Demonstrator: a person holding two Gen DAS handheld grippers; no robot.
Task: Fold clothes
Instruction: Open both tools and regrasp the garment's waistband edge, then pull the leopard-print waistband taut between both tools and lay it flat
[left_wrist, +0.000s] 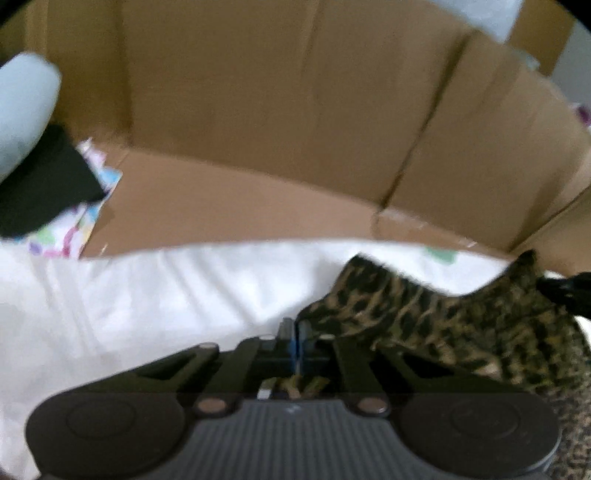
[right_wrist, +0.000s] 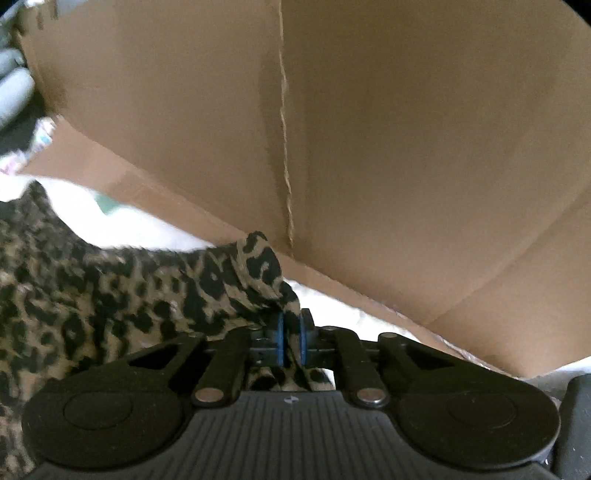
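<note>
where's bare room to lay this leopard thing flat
Free: the white sheet left of the left tool, bordered by the cardboard behind. Crowded: the right side, where the leopard cloth bunches between both tools, and the far left corner with the patterned fabric.

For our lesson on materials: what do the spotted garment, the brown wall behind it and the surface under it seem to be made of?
Leopard-print garment: soft, thin woven or knit cloth; it drapes and bunches.
Brown wall: matt corrugated cardboard, probably; creased fold lines and a raw seam.
White surface: likely cotton sheet, matt with soft folds; too blurred for certainty.
</note>
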